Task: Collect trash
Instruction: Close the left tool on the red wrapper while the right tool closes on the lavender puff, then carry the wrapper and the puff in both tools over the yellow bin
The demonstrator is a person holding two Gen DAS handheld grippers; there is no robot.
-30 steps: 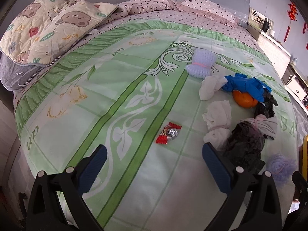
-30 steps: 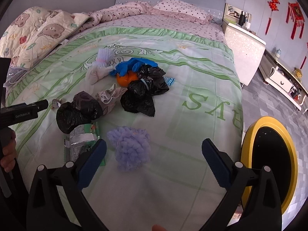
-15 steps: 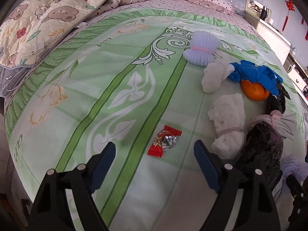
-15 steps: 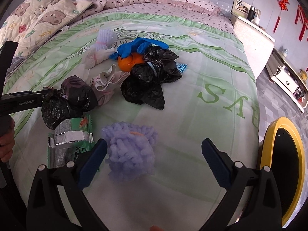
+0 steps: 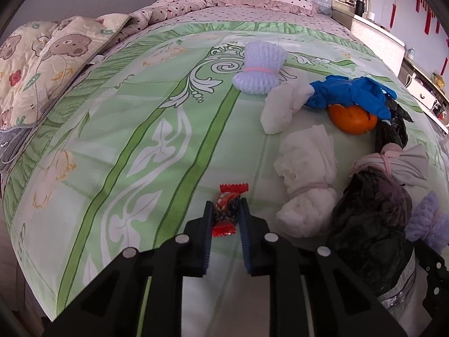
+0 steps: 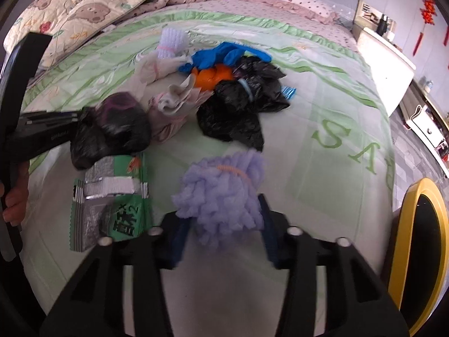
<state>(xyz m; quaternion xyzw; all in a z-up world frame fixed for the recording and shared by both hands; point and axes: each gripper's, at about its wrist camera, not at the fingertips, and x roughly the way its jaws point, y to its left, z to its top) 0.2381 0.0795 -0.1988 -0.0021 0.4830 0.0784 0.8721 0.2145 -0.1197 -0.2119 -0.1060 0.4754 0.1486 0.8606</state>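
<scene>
Green floral bedding [image 5: 118, 129] covers the bed where the litter lies. Near its front edge, the left gripper [image 5: 226, 210] is clamped on a red candy wrapper [image 5: 228, 208], whose crimped ends poke out beyond and behind the pads. Further right, the right gripper [image 6: 224, 219] has its jaws against both sides of a purple foam net [image 6: 221, 185]. A yellow-rimmed bin [image 6: 421, 252] stands beside the bed.
</scene>
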